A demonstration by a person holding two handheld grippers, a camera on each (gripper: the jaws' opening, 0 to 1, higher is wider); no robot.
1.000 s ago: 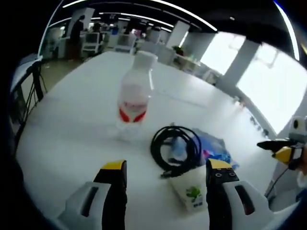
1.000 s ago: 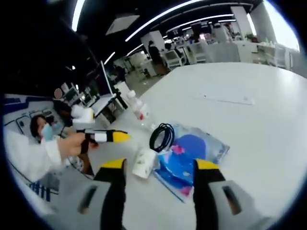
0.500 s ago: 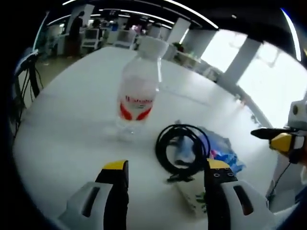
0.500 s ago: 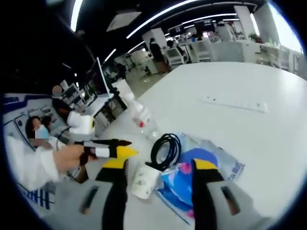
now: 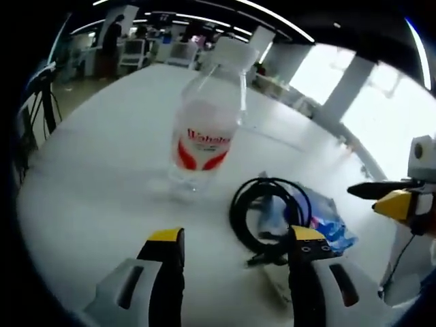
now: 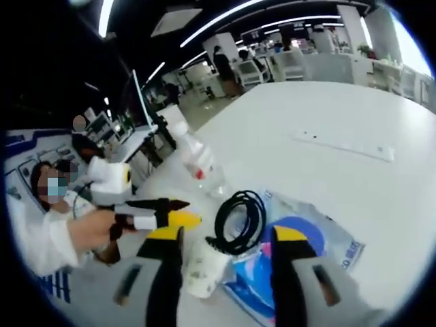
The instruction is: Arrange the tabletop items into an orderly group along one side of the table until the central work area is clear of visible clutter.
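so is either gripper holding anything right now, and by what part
Nothing is held. The left gripper and right gripper are both open above the table, with nothing between their fingers.

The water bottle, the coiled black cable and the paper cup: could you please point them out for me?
water bottle (image 5: 202, 136), left gripper view, on its red label.
black cable (image 5: 267, 214), left gripper view, on the coil's rim.
paper cup (image 6: 199, 267), right gripper view, on its side wall.

Left gripper (image 5: 234, 238): jaws spread wide, nothing between them. Right gripper (image 6: 220, 235): jaws likewise parted and unloaded. A hand (image 6: 92, 228) grips the left gripper's handle.
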